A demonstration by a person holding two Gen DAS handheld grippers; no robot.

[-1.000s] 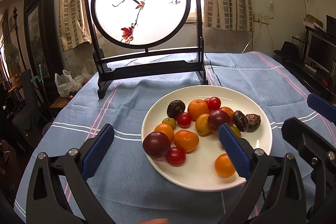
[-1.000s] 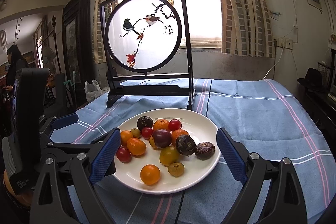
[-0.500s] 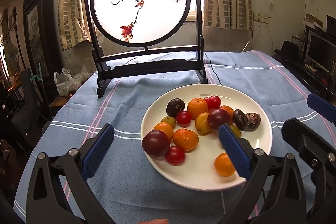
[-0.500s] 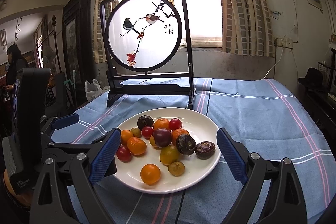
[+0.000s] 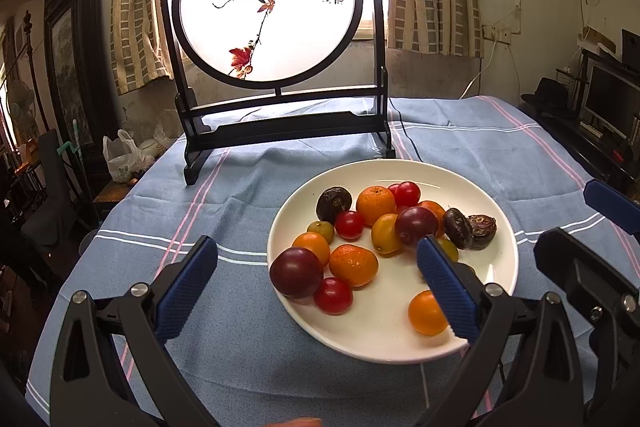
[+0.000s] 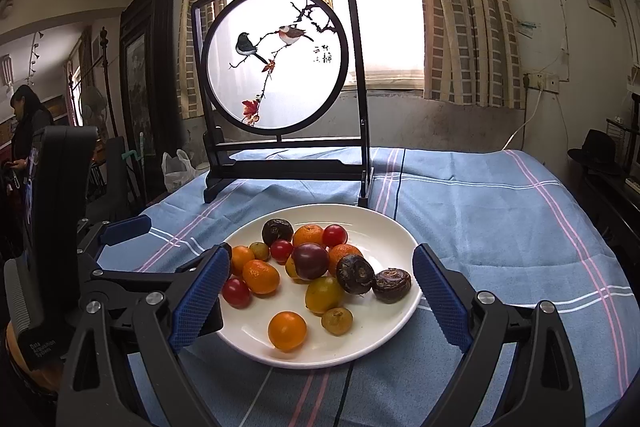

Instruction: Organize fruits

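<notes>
Both sets of jaws are spread wide and nothing is held or touched between them. The left gripper (image 5: 316, 281) is poised low over the near left of the white plate (image 5: 505, 263); its right blue pad is seen in front of the fruit without clear contact. The right gripper (image 6: 320, 297) is held just short of the plate's near rim, its pads framing the pile from either side.

All the fruit is found on the plate: in the left wrist view a dark plum (image 5: 296, 272) at 8 o'clock, cherry tomatoes (image 5: 333, 295), mandarins (image 5: 353, 264) through the middle, two brown wrinkled fruits (image 5: 470, 227) at 3 o'clock, and a lone orange one (image 5: 427, 312) at 5 o'clock. Kinds and colours are mixed in one loose cluster, with no grouping to be made out.

Progress cannot be settled: fruit gathered onto one dish fits a finished collecting job, and equally a pile awaiting sorting. The plate is set on the blue-clothed tabletop (image 6: 500, 211), with a bird-painted screen (image 6: 276, 67) at 12 o'clock.
</notes>
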